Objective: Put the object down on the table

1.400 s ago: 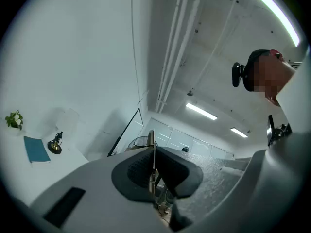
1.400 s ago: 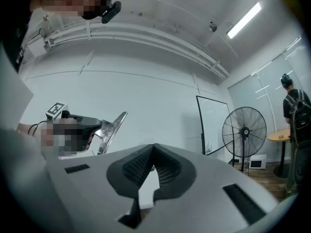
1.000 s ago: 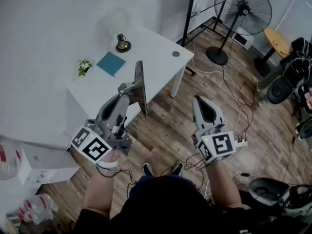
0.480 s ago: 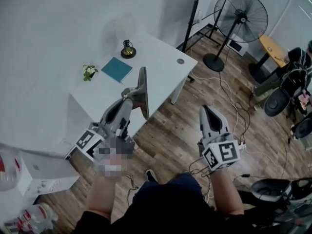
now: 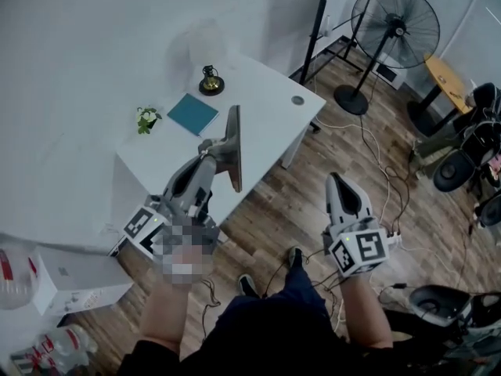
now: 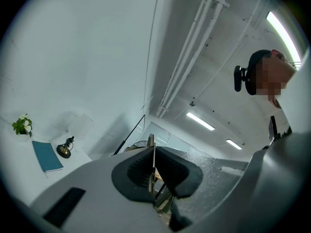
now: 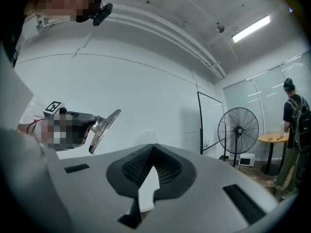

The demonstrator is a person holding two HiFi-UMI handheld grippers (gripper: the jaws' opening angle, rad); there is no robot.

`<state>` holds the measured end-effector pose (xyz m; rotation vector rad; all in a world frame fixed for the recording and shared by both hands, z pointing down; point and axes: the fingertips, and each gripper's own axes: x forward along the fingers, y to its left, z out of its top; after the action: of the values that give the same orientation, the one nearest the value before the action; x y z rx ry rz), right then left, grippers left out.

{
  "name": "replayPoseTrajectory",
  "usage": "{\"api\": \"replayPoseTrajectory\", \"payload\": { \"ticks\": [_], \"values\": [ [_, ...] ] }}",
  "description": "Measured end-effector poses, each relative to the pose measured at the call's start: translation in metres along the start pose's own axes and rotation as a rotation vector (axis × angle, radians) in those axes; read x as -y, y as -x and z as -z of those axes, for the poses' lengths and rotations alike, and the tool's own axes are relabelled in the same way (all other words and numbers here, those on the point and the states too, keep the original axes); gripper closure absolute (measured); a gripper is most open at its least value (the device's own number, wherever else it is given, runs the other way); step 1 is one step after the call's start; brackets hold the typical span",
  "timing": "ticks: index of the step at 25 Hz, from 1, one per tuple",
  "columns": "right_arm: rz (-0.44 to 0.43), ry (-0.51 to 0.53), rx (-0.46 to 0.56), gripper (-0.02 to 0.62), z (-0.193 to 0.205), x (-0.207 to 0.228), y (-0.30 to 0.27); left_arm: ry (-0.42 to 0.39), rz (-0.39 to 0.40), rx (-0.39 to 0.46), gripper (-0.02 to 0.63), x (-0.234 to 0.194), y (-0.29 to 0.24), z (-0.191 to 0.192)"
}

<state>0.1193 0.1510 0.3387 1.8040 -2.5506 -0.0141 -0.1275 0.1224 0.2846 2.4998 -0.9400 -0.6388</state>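
While the right gripper (image 5: pixel 338 180) is hanging empty, jaws together, over the wooden floor (image 5: pixel 270 210), the left gripper (image 5: pixel 210 156) is clamping an upright metal plate (image 5: pixel 234 143) near the white table (image 5: pixel 262 92).

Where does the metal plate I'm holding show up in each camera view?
Head view: the metal plate stands edge-up, centre-left, clamped by the left gripper.
Left gripper view: only its thin edge shows, bottom centre, between the shut fingers.
Right gripper view: left of centre.
Shared landmark: the black pole by the wall.
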Motion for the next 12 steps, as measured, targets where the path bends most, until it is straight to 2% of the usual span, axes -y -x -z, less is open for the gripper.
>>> {"api": "replayPoseTrajectory", "payload": {
  "ticks": [12],
  "values": [
    [-0.075, -0.07, 0.044, 0.59, 0.013, -0.032, -0.043, -0.039, -0.086, 0.018, 0.592, -0.033, 0.028, -0.02]
  ]
}}
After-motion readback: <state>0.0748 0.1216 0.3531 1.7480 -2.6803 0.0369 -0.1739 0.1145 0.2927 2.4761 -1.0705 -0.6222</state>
